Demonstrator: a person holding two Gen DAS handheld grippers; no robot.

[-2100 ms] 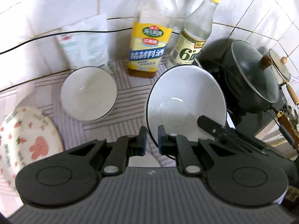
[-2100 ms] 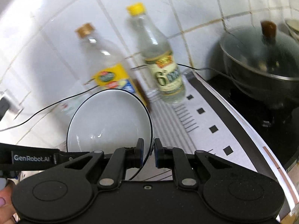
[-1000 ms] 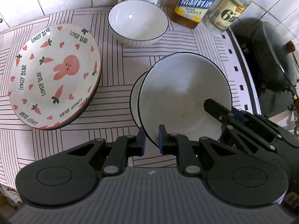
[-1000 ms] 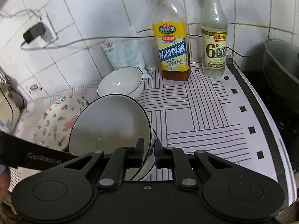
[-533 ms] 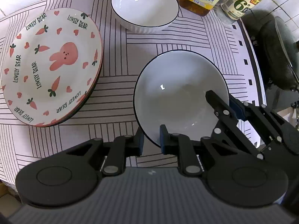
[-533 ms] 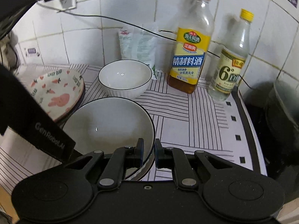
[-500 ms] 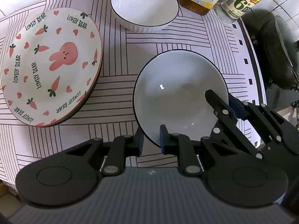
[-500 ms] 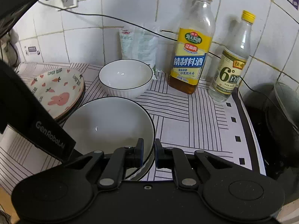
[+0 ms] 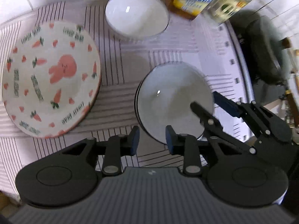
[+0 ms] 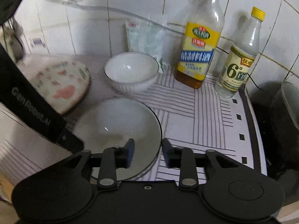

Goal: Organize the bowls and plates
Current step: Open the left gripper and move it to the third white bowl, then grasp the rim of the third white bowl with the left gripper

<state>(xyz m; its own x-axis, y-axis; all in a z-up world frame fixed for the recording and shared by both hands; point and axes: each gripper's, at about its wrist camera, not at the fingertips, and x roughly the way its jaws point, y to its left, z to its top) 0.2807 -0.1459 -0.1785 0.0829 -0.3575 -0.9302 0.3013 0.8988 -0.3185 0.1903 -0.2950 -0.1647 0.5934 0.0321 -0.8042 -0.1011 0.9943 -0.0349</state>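
A white black-rimmed bowl [image 9: 173, 97] rests nested on another like it on the striped mat, also in the right wrist view [image 10: 119, 128]. My left gripper [image 9: 152, 141] is open at its near rim. My right gripper [image 10: 146, 150] is open, its jaws either side of the bowl's right rim. A smaller white bowl [image 9: 136, 16] stands at the back, seen too in the right wrist view [image 10: 130, 71]. A rabbit-and-carrot plate [image 9: 48, 78] lies stacked at the left, seen too in the right wrist view [image 10: 59, 84].
A yellow-labelled bottle [image 10: 201, 44] and a clear vinegar bottle [image 10: 241, 59] stand against the tiled wall, with a plastic packet [image 10: 145, 37] behind the small bowl. A black lidded pot [image 9: 265, 52] sits on the stove at the right. A cable runs along the wall.
Both grippers have opened and let go of the black-rimmed bowl, which now rests on the bowl beneath. Both have drawn back a little.
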